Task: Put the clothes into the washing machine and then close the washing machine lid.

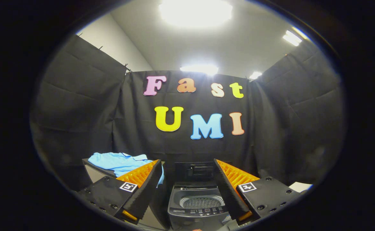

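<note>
Two fingers (187, 189) sit closest, spread wide with nothing held between them. Each one is a wedge shape with a bumpy, ridged face on the inner side.

Between the fingers and a bit beyond them stands a small washing machine (197, 205). It looks like hard, smooth plastic. Its lid (196, 171) is up, standing at the back. You can see down into the round drum (201, 202), which is shiny metal with lots of little holes. A row of buttons runs along the front edge.

Off to the left, beyond the left finger, a light blue shirt (118, 161) lies crumpled on a raised grey stand (95, 173). It looks soft and floppy, with a collar.

I think the job is at its start: the shirt is not in the drum yet. Next, the fingers should go left to the shirt, pinch a good bunch of cloth, then carry it over the drum.
</note>
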Available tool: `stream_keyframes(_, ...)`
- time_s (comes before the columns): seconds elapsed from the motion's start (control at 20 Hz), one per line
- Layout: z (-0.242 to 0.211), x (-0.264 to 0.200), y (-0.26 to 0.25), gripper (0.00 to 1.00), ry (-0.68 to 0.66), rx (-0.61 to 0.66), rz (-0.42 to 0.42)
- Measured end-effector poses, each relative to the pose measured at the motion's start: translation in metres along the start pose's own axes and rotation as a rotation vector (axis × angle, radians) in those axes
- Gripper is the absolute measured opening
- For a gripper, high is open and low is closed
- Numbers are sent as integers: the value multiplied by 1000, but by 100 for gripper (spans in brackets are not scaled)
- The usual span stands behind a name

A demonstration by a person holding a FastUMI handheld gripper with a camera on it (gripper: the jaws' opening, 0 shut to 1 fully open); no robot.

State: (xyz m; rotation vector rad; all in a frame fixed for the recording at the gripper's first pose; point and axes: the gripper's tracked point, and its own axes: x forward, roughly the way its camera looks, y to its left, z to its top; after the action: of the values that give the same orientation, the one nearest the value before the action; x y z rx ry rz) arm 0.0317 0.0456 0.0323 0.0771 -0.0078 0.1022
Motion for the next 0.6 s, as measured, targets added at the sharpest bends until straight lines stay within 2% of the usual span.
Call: stream_keyframes(0.6, 6, 83, 88, 98, 72, 51, 230)
